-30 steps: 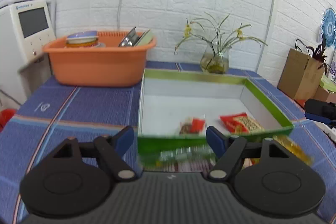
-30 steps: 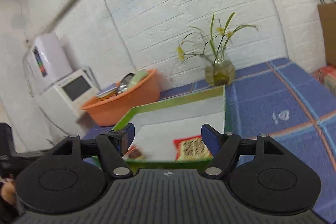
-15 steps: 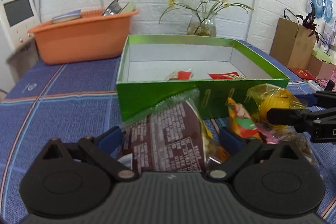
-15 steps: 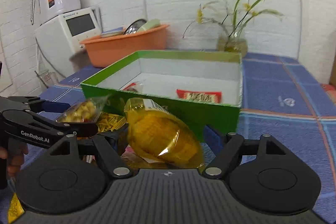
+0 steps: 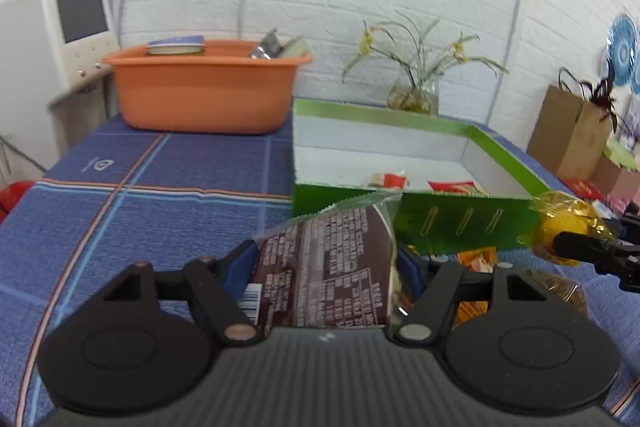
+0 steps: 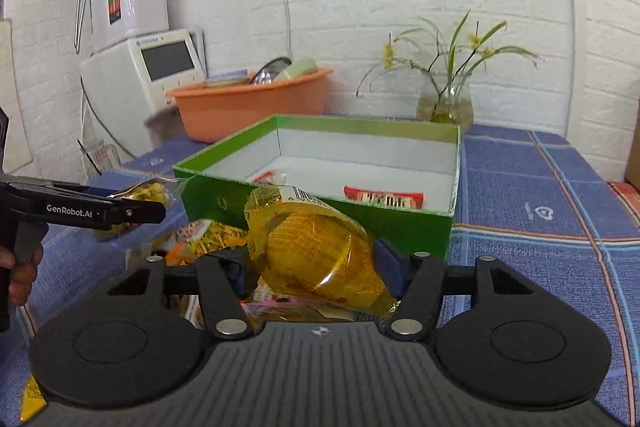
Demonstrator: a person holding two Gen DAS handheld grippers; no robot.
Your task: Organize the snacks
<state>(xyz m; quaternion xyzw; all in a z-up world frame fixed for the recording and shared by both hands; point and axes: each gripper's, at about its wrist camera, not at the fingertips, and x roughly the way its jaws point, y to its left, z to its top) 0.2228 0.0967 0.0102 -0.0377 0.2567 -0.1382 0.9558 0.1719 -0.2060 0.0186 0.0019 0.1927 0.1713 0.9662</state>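
- At the far left stands a white appliance with a screen (image 5: 82, 17), beside the table's edge.
- An orange plastic basin (image 5: 204, 91) sits on the blue plaid tablecloth (image 5: 168, 187), left of the box and holding dishes.
- The left gripper (image 5: 328, 263) is clamped on a brown snack packet (image 5: 332, 267), printed side up, lifted in front of the near wall of the box.
- In the right wrist view that same packet shows a clear end with yellow pieces inside.
- The green cardboard box (image 5: 460, 223) lies open at mid-table, white inside; two small red-wrapped snacks (image 6: 382, 197) rest on its floor.
- A glass vase with yellow flowers (image 5: 416, 95) stands behind the box, against the brick wall.
- Loose snack packets (image 6: 208, 233) lie in a heap on the cloth before the box; their labels are too blurred to read.
- The right gripper (image 6: 316, 267) holds a yellow cellophane-wrapped snack (image 6: 316, 251), raised just before the box's near wall, probably pinched at its lower end.
- A brown paper bag (image 5: 572, 135) stands at the far right.
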